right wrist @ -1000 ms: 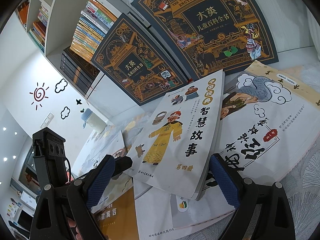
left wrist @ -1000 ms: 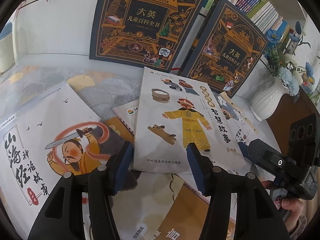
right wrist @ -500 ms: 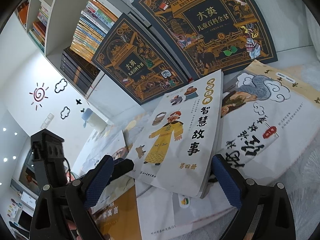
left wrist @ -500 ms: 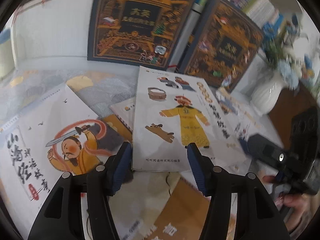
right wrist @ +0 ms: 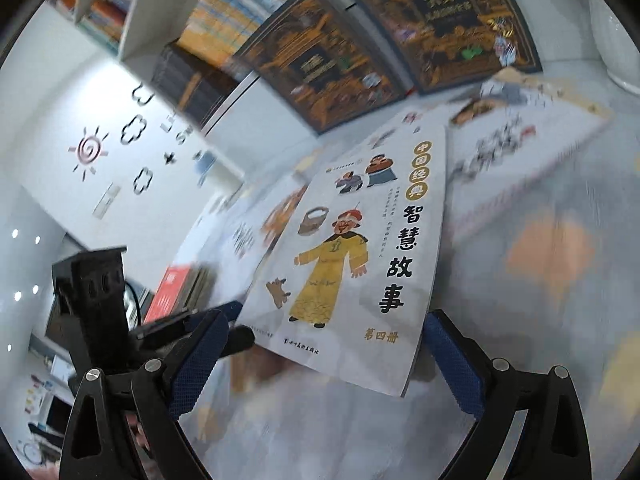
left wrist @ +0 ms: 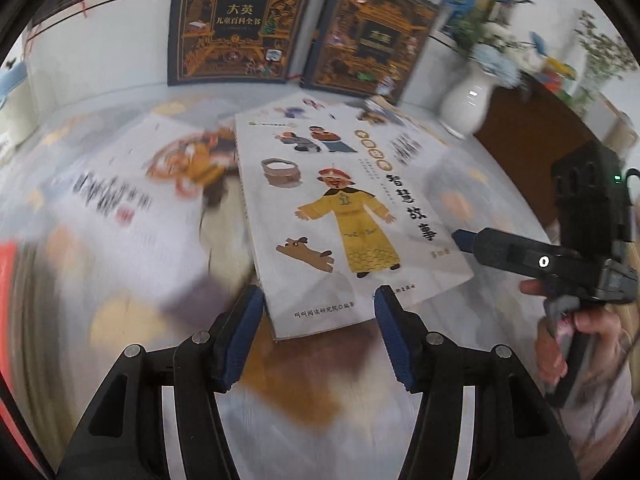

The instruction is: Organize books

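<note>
Flat glossy book (left wrist: 352,220) gripped at opposite edges by left gripper (left wrist: 318,334) and right gripper (right wrist: 326,360), blue ribbed pads. White vase (left wrist: 464,100) shows only in the left view; red book (right wrist: 168,294) only in the right.

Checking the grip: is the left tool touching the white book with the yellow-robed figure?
Touching: left wrist view shows the left tool pads against the white book's lower edge.

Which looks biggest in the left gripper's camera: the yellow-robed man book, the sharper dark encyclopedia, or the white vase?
1. Yellow-robed man book: fills the picture's middle, though it lies nearest the camera.
2. Dark encyclopedia: smaller in the picture, but it stands farther back, so its true size is unsure.
3. White vase: clearly smallest.
</note>
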The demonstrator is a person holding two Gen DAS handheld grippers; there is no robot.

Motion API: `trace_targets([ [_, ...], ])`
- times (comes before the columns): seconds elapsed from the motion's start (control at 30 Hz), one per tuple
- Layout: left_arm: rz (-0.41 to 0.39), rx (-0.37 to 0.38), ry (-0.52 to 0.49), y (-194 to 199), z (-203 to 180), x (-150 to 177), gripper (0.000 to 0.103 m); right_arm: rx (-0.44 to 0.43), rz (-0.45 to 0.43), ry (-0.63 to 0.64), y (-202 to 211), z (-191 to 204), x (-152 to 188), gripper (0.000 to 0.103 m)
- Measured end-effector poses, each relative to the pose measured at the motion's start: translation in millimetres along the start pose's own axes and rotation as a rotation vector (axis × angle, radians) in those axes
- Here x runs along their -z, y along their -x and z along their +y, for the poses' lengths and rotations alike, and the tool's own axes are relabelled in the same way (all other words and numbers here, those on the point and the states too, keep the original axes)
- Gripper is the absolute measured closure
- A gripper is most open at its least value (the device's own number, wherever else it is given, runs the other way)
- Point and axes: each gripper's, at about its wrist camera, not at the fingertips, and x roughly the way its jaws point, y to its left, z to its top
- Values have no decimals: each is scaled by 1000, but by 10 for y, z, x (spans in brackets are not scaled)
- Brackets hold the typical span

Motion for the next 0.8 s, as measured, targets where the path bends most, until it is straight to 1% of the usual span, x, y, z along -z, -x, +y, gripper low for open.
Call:
trace_targets([
  [0.1, -1, 14, -21, 298, -62, 334, 48, -35, 53, 1, 74, 210, 353, 4],
  [0.17, 5, 25, -19, 462, -87, 552, 48, -31, 103, 22, 103, 371, 585, 4],
  [0.23, 22, 44, -10, 600, -97, 764, 48, -21, 182, 60, 121, 538, 830, 5],
  [0.3, 48, 77, -12, 676, -93, 908, 49, -19, 234, 80, 115, 597, 951, 6],
  [0.33, 64, 72, -17, 670, -88, 928, 49, 9, 251, 90, 102, 594, 993, 6],
  [0.37, 77, 45, -21, 630, -67, 906, 49, 32, 260, 96, 79, 568, 990, 8],
  [0.4, 82, 25, -19, 589, -34, 871, 50, 33, 263, 100, 58, 532, 968, 10],
  [0.47, 98, 7, 5, 444, 79, 744, 54, 2, 244, 64, 21, 412, 843, 20],
  [0.5, 108, 3, 21, 369, 139, 693, 56, -18, 242, 38, -12, 344, 775, 21],
  [0.53, 119, 6, 39, 294, 198, 652, 62, -60, 236, 7, -52, 258, 711, 23],
  [0.6, 107, 34, 68, 239, 286, 586, 64, -113, 234, -25, -105, 161, 603, 25],
  [0.67, 118, 57, 85, 193, 315, 524, 64, -126, 239, -37, -138, 107, 551, 37],
  [0.7, 120, 65, 93, 170, 330, 504, 64, -127, 240, -29, -166, 87, 513, 40],
  [0.73, 119, 67, 101, 152, 351, 481, 68, -110, 238, -11, -212, 70, 474, 51],
  [0.77, 119, 63, 113, 138, 371, 456, 70, -100, 236, -5, -234, 54, 450, 59],
  [0.8, 121, 64, 131, 132, 399, 437, 71, -99, 231, -6, -258, 31, 429, 62],
])
